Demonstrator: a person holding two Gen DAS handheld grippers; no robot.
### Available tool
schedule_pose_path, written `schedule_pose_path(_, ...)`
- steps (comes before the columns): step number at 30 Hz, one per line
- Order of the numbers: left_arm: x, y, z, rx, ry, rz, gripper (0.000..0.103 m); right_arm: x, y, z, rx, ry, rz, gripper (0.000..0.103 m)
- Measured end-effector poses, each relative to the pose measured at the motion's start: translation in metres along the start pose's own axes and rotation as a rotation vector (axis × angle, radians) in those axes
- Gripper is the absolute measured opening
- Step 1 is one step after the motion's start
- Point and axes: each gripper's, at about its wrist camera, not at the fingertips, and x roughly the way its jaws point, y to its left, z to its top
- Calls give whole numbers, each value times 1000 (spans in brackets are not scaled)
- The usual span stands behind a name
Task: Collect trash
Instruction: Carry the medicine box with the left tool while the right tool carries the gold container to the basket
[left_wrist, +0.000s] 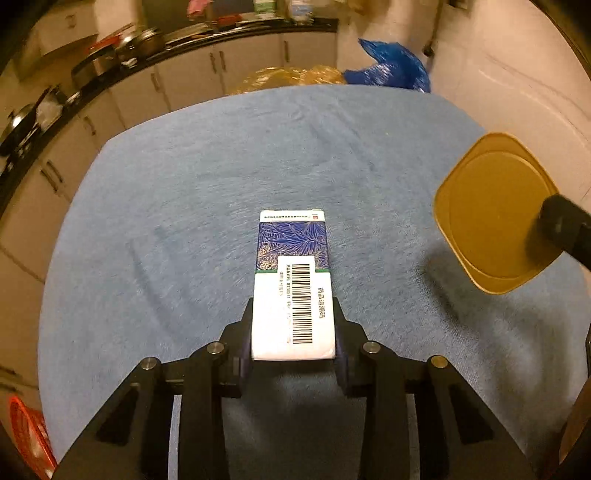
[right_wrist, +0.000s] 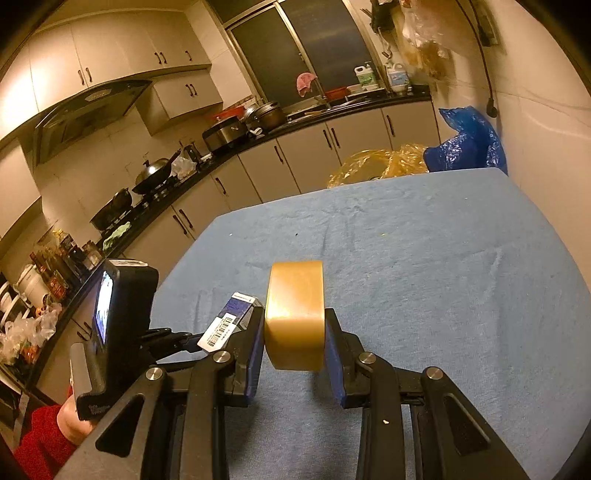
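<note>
My left gripper (left_wrist: 293, 321) is shut on a white and blue medicine box (left_wrist: 291, 284) with a barcode label, held above the blue cloth-covered table (left_wrist: 184, 221). My right gripper (right_wrist: 295, 332) is shut on a yellowish plastic container (right_wrist: 295, 314), clamped by its flat sides and held above the table. The same container (left_wrist: 491, 214) shows at the right of the left wrist view with a dark right finger (left_wrist: 561, 225) on it. The box (right_wrist: 231, 321) and the left gripper's body show at the left of the right wrist view.
Beyond the table's far edge lie a yellow plastic bag (right_wrist: 376, 162) and a blue plastic bag (right_wrist: 469, 144). A kitchen counter (right_wrist: 184, 177) with pots and cabinets runs along the left. A white wall is at the right. A red basket (left_wrist: 29, 435) sits low at the left.
</note>
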Motion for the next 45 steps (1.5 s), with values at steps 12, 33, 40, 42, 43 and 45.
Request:
schedule_pose_path(12, -84, 18, -51, -135, -203, 113, 33, 6, 28, -12, -89, 21, 18, 33)
schedule_pose_path(33, -168, 38, -111, -191, -330, 162, 33, -28, 90, -45, -174, 40, 90, 33)
schedule_pose_path(40, -183, 50, -126, -208, -352, 179, 33, -34, 123, -50, -222, 42, 122, 33)
schedule_pose_path(42, -191, 57, -133, -225, -364, 183, 33, -31, 133, -51, -230, 54, 138, 33)
schedule_pose_path(43, -195, 62, -136, -232, -367, 184, 33, -29, 137, -51, -234, 60, 145, 33)
schedule_pose_path(45, -202, 72, -142, -253, -375, 192, 33, -25, 151, -53, -250, 73, 165, 33)
